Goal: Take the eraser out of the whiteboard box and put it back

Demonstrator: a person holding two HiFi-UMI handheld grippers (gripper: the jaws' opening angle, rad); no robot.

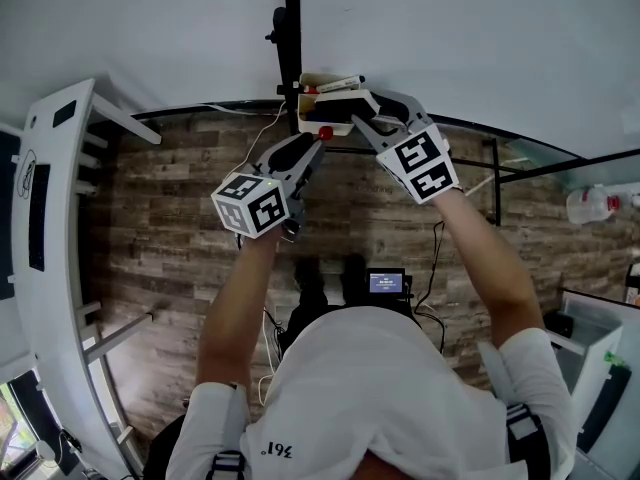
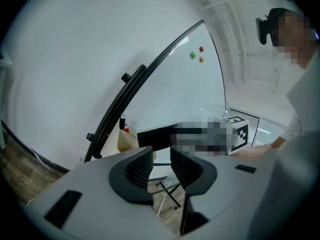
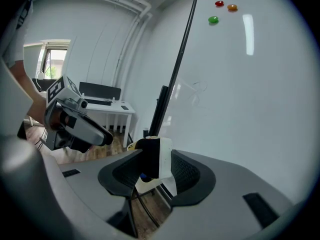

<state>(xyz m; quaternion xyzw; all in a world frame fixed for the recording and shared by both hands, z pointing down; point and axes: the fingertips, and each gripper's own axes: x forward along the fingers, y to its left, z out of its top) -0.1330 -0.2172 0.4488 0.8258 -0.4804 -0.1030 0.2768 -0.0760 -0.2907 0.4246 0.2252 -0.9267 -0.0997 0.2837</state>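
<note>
Box [image 1: 318, 120], mounted by the board frame [image 1: 291, 28], holds markers [image 1: 338, 84] (open air beneath). Right gripper [image 3: 153, 160] is clamped on the eraser [image 3: 154, 151], at the box rim. Left gripper [image 2: 161, 160] has its jaws apart and empty, just beside the box.

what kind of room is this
Likely an office or meeting room: a big whiteboard with coloured magnets, a white desk near a window, and wood-plank flooring.

Left hand-held gripper [image 2: 161, 159] raised, jaws parted — right hand-held gripper [image 3: 157, 164] raised, clamped.
</note>
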